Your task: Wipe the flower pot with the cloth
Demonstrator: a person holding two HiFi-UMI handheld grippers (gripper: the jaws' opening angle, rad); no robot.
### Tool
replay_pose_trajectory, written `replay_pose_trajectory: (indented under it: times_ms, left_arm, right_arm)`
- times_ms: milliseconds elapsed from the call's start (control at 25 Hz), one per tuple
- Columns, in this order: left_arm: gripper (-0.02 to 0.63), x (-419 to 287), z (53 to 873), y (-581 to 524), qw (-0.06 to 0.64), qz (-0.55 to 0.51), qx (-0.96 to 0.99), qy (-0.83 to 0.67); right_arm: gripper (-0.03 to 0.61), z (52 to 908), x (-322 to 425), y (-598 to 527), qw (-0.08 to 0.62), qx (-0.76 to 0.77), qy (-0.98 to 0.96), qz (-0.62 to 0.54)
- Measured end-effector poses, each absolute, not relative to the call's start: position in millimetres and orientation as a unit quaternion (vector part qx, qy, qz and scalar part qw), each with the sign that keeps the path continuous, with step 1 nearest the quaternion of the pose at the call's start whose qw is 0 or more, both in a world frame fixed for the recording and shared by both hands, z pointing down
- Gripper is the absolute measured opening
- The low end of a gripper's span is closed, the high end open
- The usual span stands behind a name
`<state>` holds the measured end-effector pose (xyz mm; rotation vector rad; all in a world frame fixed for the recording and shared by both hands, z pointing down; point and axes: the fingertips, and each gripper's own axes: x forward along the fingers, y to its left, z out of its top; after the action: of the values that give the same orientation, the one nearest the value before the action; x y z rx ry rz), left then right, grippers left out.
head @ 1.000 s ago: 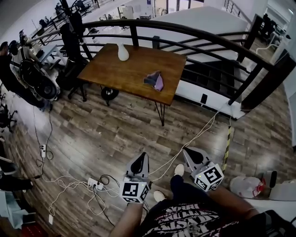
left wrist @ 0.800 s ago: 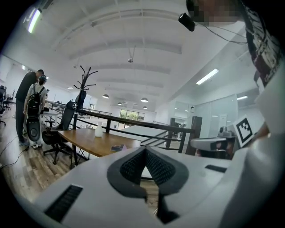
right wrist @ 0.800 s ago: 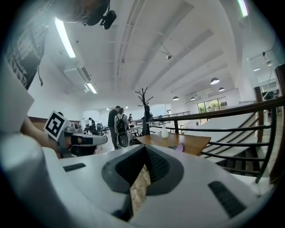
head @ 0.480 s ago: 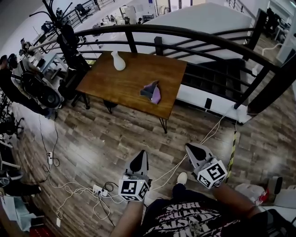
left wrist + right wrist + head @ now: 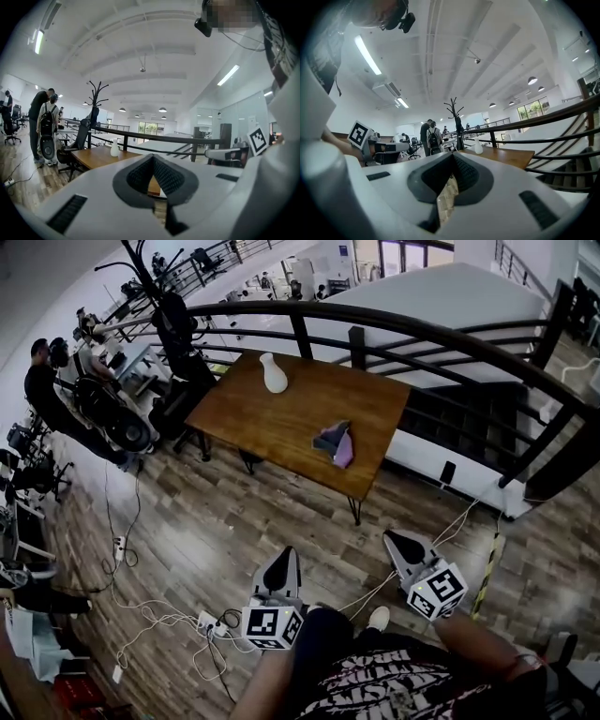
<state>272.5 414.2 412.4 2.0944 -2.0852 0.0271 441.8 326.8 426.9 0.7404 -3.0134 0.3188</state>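
A white flower pot (image 5: 273, 373), shaped like a small vase, stands at the far left corner of a brown wooden table (image 5: 281, 423). A crumpled purple and grey cloth (image 5: 336, 442) lies near the table's right end. Both grippers are over the floor well short of the table, side by side. My left gripper (image 5: 285, 557) has its jaws together with nothing in them. My right gripper (image 5: 395, 540) is shut and empty too. Past the closed left gripper (image 5: 152, 157), the pot (image 5: 114, 148) shows small and far off. It shows just as distant (image 5: 477, 148) beyond the right gripper (image 5: 453, 156).
A black railing (image 5: 441, 338) curves behind the table, with stairs beyond it. White cables and a power strip (image 5: 208, 621) lie on the wooden floor at the left. A coat stand (image 5: 159, 296), desks and people (image 5: 47, 390) are at the far left. A yellow-black strip (image 5: 487, 568) crosses the floor at the right.
The person has walked towards the table, which now looks larger and lower in the head view. Both grippers were carried forward with it and stay shut.
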Motion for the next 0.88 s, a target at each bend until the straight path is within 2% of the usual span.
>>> replay_pose_trajectory:
  times_ms: [240,480,880]
  left_arm:
    - [-0.002,238.6,421.2,404.4,0.093,0.007,0.699,-0.709]
    - [-0.002,205.0,431.4,347.7,0.099,0.000,0.723,-0.683]
    - [-0.002,116.5,453.6,264.1,0.123,-0.004,0.759,-0.639]
  right_arm:
    - [-0.011,431.2,408.3,315.0,0.019,0.228,-0.969,0.093]
    - [-0.011,440.1,371.2,283.1,0.035,0.248,-0.964,0.091]
    - [-0.011,463.5,269.7,222.6,0.093,0.283,-0.949,0.101]
